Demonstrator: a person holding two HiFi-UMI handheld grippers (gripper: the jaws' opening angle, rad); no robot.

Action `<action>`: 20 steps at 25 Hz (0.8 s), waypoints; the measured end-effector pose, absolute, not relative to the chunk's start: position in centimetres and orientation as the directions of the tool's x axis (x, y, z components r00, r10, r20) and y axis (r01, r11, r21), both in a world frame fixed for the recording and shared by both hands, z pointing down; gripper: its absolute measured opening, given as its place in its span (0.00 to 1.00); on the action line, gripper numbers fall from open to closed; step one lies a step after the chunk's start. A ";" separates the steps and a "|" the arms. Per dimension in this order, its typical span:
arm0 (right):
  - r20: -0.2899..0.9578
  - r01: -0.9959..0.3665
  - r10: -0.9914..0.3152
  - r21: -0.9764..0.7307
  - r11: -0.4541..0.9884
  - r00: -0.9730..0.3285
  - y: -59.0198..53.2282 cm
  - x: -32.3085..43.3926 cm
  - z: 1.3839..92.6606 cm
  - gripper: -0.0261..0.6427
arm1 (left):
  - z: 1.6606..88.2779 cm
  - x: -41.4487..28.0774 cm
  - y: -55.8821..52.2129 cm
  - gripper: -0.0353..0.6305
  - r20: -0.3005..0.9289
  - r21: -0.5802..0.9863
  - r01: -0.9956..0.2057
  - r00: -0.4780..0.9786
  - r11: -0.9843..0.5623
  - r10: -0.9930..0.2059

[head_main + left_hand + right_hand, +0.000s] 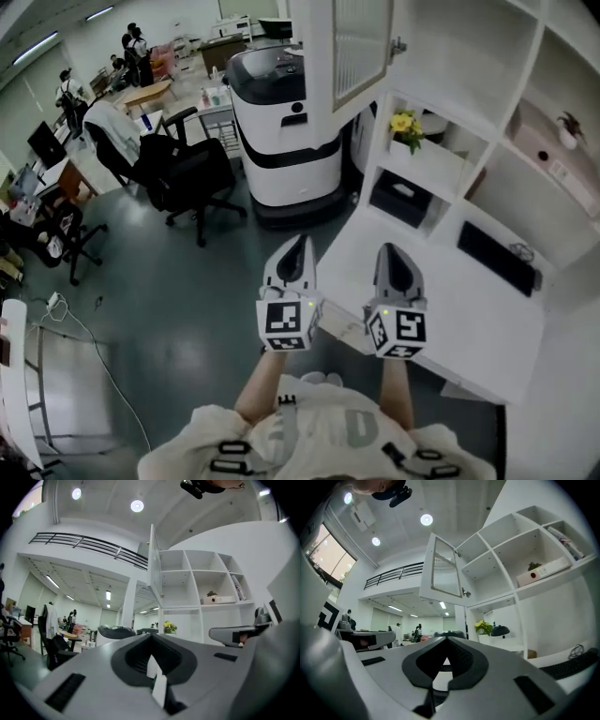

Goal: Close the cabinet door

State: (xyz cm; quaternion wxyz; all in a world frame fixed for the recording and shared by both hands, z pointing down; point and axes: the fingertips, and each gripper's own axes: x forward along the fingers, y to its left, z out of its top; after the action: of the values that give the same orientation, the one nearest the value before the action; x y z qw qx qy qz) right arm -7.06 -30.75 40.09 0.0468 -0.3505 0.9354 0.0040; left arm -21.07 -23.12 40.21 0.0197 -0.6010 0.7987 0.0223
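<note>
The white cabinet door with a ribbed glass pane stands swung open above the shelf unit, its small knob on the free edge. It appears nearly edge-on in the left gripper view and from below in the right gripper view. My left gripper and right gripper are held side by side well below the door, over the desk's near edge, pointing toward the shelves. Both are shut with nothing between the jaws. Neither touches the door.
A white-and-black wheeled machine stands left of the shelves under the door. A black office chair is further left. Yellow flowers, a black box and a keyboard sit on the shelves and desk. People stand far back.
</note>
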 end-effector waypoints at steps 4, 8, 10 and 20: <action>-0.076 -0.588 -0.588 -0.025 0.809 -0.806 -29.5 -10.6 40.5 0.05 | 40.6 -24.2 -19.9 0.06 -0.052 0.024 -0.921 -0.389 0.388 -0.920; -0.072 -0.542 -0.542 -0.030 0.840 -0.837 -28.6 -12.7 40.4 0.05 | 40.8 -25.5 -18.0 0.06 -0.047 0.025 -0.896 -0.443 0.443 -0.895; -0.073 -0.523 -0.524 -0.029 0.852 -0.849 -28.3 -13.4 40.5 0.05 | 40.9 -25.8 -17.4 0.06 -0.046 0.025 -0.888 -0.460 0.459 -0.887; -0.076 -0.477 -0.477 -0.028 0.879 -0.875 -27.4 -14.6 40.5 0.05 | 41.1 -27.3 -15.6 0.06 -0.040 0.038 -0.858 -0.513 0.512 -0.857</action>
State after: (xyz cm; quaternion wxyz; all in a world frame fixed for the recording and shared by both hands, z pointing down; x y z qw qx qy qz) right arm -14.60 -27.37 40.47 0.0403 -0.2463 0.9684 -0.0042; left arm -27.33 -15.60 41.08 0.0081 -0.4932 0.8695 0.0265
